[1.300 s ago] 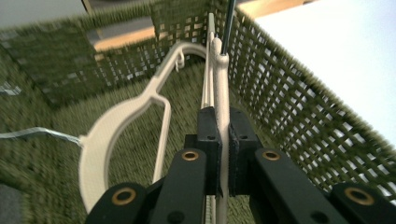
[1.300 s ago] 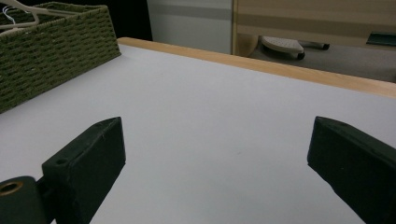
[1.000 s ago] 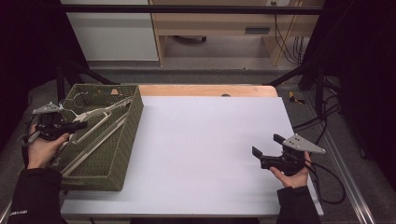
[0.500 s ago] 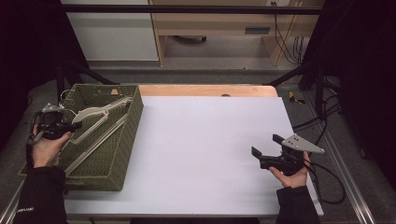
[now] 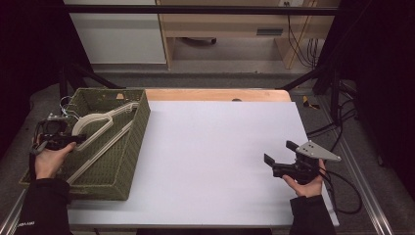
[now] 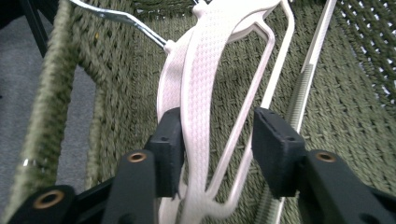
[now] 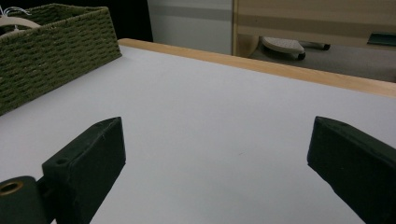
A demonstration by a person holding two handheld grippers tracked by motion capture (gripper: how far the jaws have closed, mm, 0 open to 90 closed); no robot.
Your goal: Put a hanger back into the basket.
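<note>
Pale white plastic hangers lie in a green woven basket at the table's left. My left gripper reaches over the basket's left rim. Its jaws have just been opening. In the left gripper view, one textured hanger arm still runs between the jaws of the left gripper; it lies against the left pad, well apart from the right pad. My right gripper hovers open low over the white table near its right edge, and nothing lies between the jaws of the right gripper.
A metal hook of a hanger crosses the basket's back corner. The basket wall stands far left of my right gripper. A wooden strip edges the table's far side; cables hang off the right.
The left jaws have opened off the hanger, which has sunk lower into the basket. The left hand has shifted slightly toward the basket's left rim. The right hand has kept still.
</note>
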